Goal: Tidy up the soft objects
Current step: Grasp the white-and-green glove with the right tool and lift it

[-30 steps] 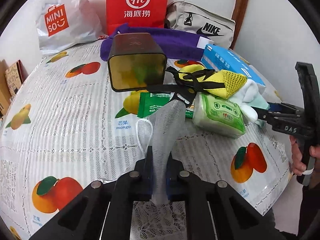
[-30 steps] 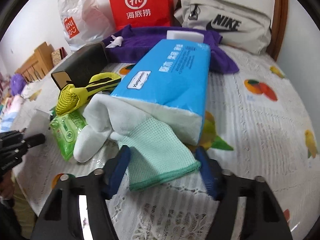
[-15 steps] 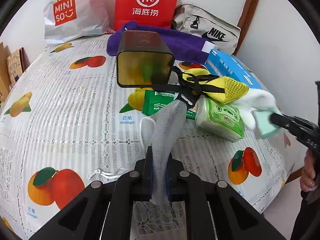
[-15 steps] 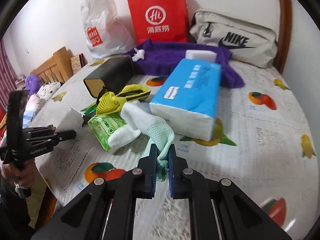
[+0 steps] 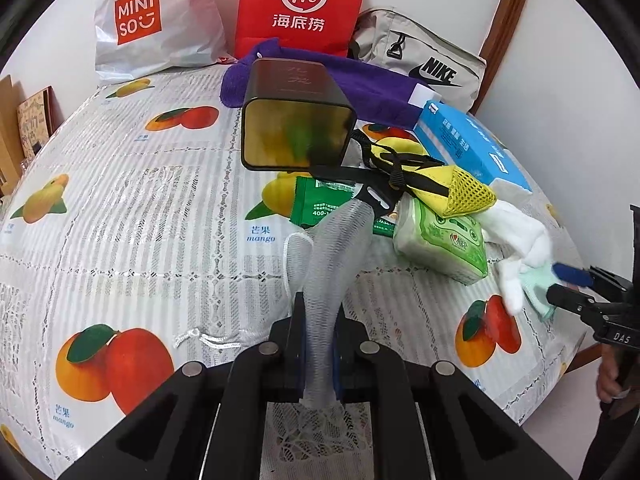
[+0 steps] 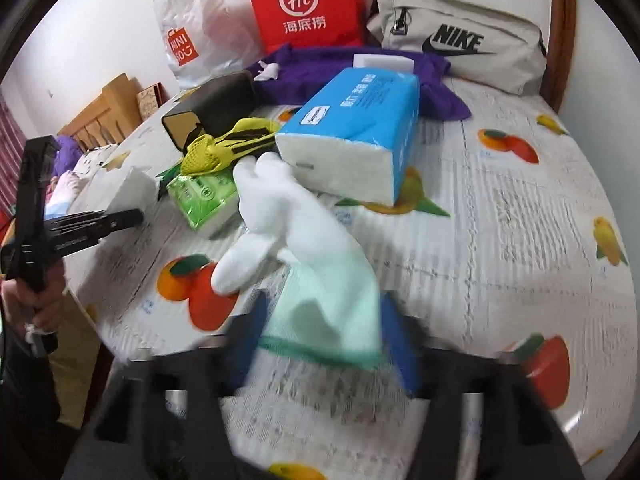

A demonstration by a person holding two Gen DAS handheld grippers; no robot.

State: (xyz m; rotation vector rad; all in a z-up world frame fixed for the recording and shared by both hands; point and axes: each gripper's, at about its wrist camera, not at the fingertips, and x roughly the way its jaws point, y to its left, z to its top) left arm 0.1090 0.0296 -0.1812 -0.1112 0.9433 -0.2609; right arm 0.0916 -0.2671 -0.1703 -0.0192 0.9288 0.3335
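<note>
Now, left gripper (image 5: 319, 344) pinching white mesh sleeve (image 5: 334, 256) just in front of the tissue pack (image 6: 352, 140), right gripper (image 6: 324, 344) w/ jaws just been opening, spread around glove (image 6: 316, 256) cuff, glove lying near the pack's front.

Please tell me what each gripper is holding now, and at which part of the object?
Left gripper: shut on the white mesh sleeve, near its lower end. Right gripper: its fingers have just been opening; the glove cuff lies between them, no longer pinched.
</note>
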